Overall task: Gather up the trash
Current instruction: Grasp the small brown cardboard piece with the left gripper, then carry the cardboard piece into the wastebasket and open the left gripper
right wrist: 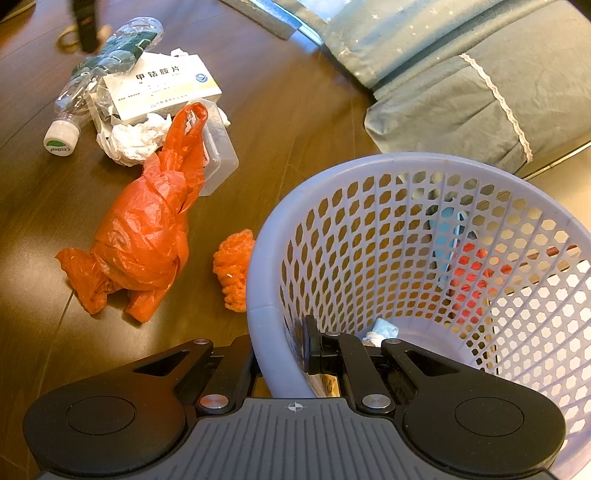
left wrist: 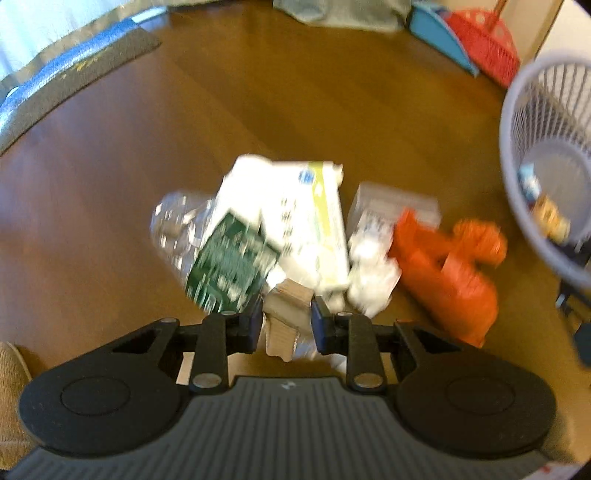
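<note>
A trash pile lies on the wooden floor: a white medicine box (left wrist: 306, 221) (right wrist: 162, 88), a crushed clear bottle (left wrist: 221, 251) (right wrist: 107, 62) with a green label, crumpled white tissue (left wrist: 369, 273) (right wrist: 133, 140), a clear plastic tub (left wrist: 391, 203) (right wrist: 218, 155), an orange plastic bag (left wrist: 443, 273) (right wrist: 144, 240) and a small orange wad (left wrist: 480, 236) (right wrist: 232, 269). My left gripper (left wrist: 287, 325) is shut on a brown cardboard scrap (left wrist: 286, 302) at the pile's near edge; this view is blurred. My right gripper (right wrist: 280, 347) is shut on the rim of the lavender mesh basket (left wrist: 517, 147) (right wrist: 266, 258), one finger inside, the other hidden outside.
A few scraps (right wrist: 380, 330) lie in the basket's bottom. Blue-grey bedding (right wrist: 461, 74) lies behind the basket. A red broom (left wrist: 484, 40) and a blue dustpan (left wrist: 439, 33) lean at the far right. A dark mat (left wrist: 74, 70) borders the floor at the far left.
</note>
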Demonstrator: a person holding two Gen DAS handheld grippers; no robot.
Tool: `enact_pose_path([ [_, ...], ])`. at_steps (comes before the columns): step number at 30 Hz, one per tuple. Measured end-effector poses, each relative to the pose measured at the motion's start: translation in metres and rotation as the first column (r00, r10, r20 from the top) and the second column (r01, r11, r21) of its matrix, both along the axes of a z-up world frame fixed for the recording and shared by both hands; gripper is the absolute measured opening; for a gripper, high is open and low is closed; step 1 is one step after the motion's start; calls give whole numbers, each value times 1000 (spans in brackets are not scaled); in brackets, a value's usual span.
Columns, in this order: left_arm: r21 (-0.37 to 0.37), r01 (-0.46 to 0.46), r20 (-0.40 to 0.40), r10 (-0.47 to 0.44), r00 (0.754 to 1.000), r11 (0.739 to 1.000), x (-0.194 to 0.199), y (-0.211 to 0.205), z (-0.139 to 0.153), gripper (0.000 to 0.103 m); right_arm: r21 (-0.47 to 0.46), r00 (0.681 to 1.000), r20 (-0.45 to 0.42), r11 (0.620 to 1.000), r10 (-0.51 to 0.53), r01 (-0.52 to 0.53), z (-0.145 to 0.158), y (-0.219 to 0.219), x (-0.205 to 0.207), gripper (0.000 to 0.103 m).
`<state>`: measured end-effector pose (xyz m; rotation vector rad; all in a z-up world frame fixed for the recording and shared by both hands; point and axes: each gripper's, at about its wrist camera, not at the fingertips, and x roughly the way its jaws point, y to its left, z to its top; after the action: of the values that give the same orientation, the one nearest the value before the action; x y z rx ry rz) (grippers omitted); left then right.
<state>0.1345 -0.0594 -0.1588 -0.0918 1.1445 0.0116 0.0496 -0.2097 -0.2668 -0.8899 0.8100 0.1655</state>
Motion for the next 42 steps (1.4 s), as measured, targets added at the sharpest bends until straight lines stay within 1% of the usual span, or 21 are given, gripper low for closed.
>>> enact_pose_path([
  [6,-53,4,67,-1,998,999,21,-11,29,23,-1,1000,1,1000,1,-1,-1,0,0,3],
  [10,-100,50,105,-39,994,994,36,-32,42,23,-1,1000,1,1000,0,0,-1,1,0,3],
  [13,-137,105,138,-86,987,985,46,-54,53,23,0,1000,2,1000,0,0,-1,1,0,3],
  [16,-176,171,172,-140,975,969,56,-78,64,23,2,1000,3,1000,-2,2,-1,0,-1,3],
  [18,-197,225,198,-185,962,954,63,-96,71,23,3,1000,4,1000,-2,2,-1,1,-1,3],
  [22,-222,328,251,-271,929,918,77,-134,80,23,7,1000,7,1000,-6,6,-1,1,0,3],
  [25,-236,387,282,-318,905,891,85,-162,80,24,11,1000,9,1000,-8,8,-1,0,0,3],
  [27,-244,408,292,-334,896,880,90,-178,76,31,13,1000,9,1000,-8,8,-1,0,0,3],
  [28,-243,413,295,-339,893,878,91,-183,74,43,15,1000,10,1000,-9,9,-1,0,0,3],
  [29,-242,417,303,-340,890,876,91,-184,74,45,17,1000,11,1000,-11,11,-1,0,0,3],
  [31,-236,401,315,-321,893,885,88,-176,74,45,21,1000,14,1000,-13,13,0,-1,1,3],
  [33,-228,358,308,-282,909,905,84,-156,71,45,22,1000,13,1000,-14,13,0,-1,1,3],
  [35,-212,281,283,-216,934,936,78,-128,63,45,21,1000,16,1000,-14,14,0,-1,0,3],
  [38,-177,147,230,-104,968,973,64,-78,47,45,23,1000,16,1000,-16,16,0,-1,0,3],
  [40,-142,75,197,-46,979,987,53,-47,35,47,22,1000,15,1000,-15,15,0,-1,0,3],
  [42,-106,14,151,2,989,994,39,-18,21,47,22,1000,15,1000,-16,15,-1,-1,0,3],
])
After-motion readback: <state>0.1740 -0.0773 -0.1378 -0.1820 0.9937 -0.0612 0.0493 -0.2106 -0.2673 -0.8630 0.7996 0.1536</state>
